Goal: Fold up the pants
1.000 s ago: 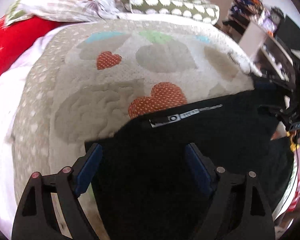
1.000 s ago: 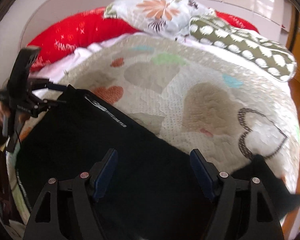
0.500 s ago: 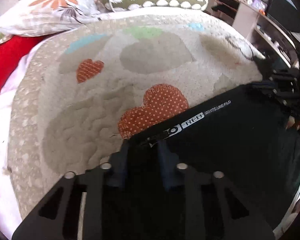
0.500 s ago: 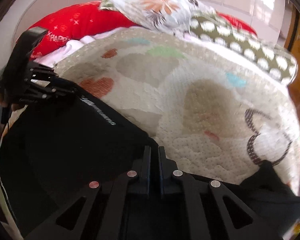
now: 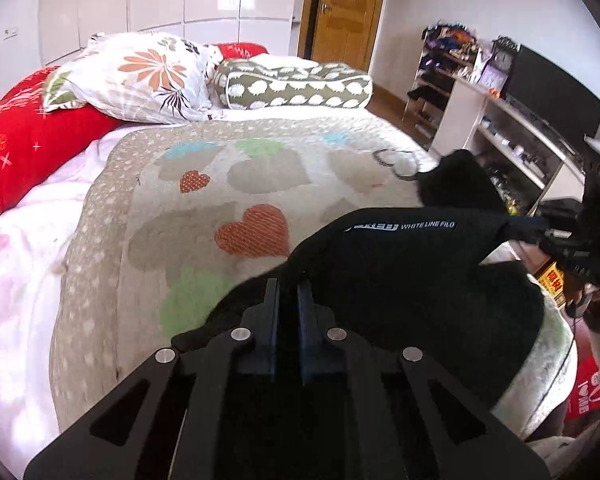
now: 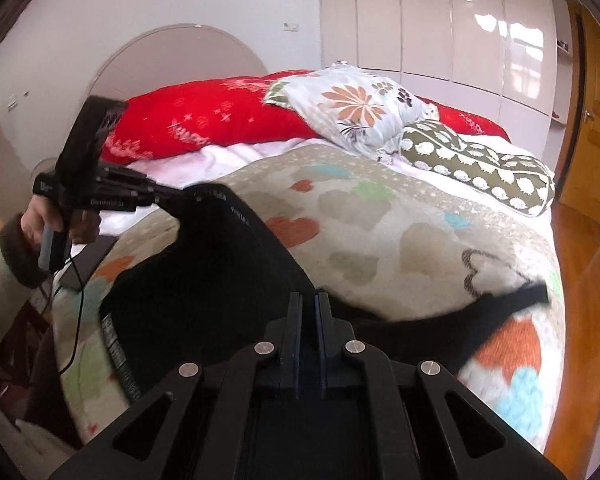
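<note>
Black pants (image 5: pixel 400 280) with a white-lettered waistband hang lifted above the heart-patterned quilt (image 5: pixel 228 184). My left gripper (image 5: pixel 287 286) is shut on one waistband corner. My right gripper (image 6: pixel 308 300) is shut on the other corner. The pants (image 6: pixel 204 280) stretch taut between the two. In the left wrist view the right gripper (image 5: pixel 532 229) shows at the right, pinching the fabric. In the right wrist view the left gripper (image 6: pixel 168 196) shows at the left. A pants leg (image 6: pixel 500 308) trails over the quilt (image 6: pixel 400 232) to the right.
Red bolster (image 5: pixel 16 152), floral pillow (image 5: pixel 140 76) and green patterned pillow (image 5: pixel 296 84) lie at the head of the bed. A white shelf unit with a black screen (image 5: pixel 548 92) stands at the right. A wooden door (image 5: pixel 344 12) is behind.
Both grippers were open over the flat pants, then shut on the waistband. Since then both have lifted, raising the waistband off the quilt.
</note>
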`<state>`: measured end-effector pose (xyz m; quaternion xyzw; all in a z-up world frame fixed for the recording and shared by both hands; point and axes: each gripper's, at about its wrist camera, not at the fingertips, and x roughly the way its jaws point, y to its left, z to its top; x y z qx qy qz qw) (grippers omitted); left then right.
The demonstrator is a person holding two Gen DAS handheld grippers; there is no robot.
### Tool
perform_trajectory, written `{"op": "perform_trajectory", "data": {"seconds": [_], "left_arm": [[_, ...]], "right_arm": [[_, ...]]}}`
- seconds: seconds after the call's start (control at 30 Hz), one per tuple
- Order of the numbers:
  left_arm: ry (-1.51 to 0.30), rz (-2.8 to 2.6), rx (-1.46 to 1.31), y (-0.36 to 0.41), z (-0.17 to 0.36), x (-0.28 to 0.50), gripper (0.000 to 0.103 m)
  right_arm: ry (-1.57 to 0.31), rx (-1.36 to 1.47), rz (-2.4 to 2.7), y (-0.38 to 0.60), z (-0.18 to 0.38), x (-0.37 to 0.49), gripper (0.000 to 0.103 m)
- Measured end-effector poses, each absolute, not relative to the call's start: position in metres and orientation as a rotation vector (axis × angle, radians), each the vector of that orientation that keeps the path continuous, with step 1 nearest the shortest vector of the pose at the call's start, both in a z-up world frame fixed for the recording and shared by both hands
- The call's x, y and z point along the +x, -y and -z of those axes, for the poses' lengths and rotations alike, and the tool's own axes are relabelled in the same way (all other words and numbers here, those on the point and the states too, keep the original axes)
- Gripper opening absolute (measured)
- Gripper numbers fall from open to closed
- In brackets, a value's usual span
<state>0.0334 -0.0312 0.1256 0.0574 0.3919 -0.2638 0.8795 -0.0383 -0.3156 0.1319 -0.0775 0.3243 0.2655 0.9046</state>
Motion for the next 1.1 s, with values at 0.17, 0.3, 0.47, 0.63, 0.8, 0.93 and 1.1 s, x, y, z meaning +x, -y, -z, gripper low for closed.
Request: {"op": "perform_trajectory", "data": {"seconds": [0.17,0.3,0.47,0.63,0.8,0.93,1.1], "left_arm": [[-0.817,0.543,0.113,0.022,-0.118,-0.013,0.005],[-0.873,0.515,0.059,0.012,-0.091,-0.034,0.005],[-0.931,0.455,-0.027,-0.004,-0.058,-0.049,0.007],[-0.928,0.423,-0.107,-0.021,-0.056,-0.066,0.026],[-0.852,0.322,-0.170,-0.047,-0.075,-0.076,0.069],[-0.857,0.258,-0.224,-0.056,-0.074,-0.059,0.074],[-0.916,0.216,-0.152,-0.030,-0.050,-0.032,0.074]], "right_arm": [[-0.696,-0.113,-0.590,0.313,-0.114,-0.094,0.005],[-0.751,-0.081,-0.619,0.307,-0.089,-0.123,0.005],[-0.853,-0.035,-0.643,0.293,-0.046,-0.142,0.005],[-0.931,-0.073,-0.645,0.286,-0.032,-0.138,0.012],[-0.846,0.008,-0.658,0.305,-0.073,-0.127,0.051],[-0.774,0.052,-0.490,0.324,-0.089,-0.085,0.066],[-0.828,0.081,-0.341,0.334,-0.071,-0.013,0.066]]}}
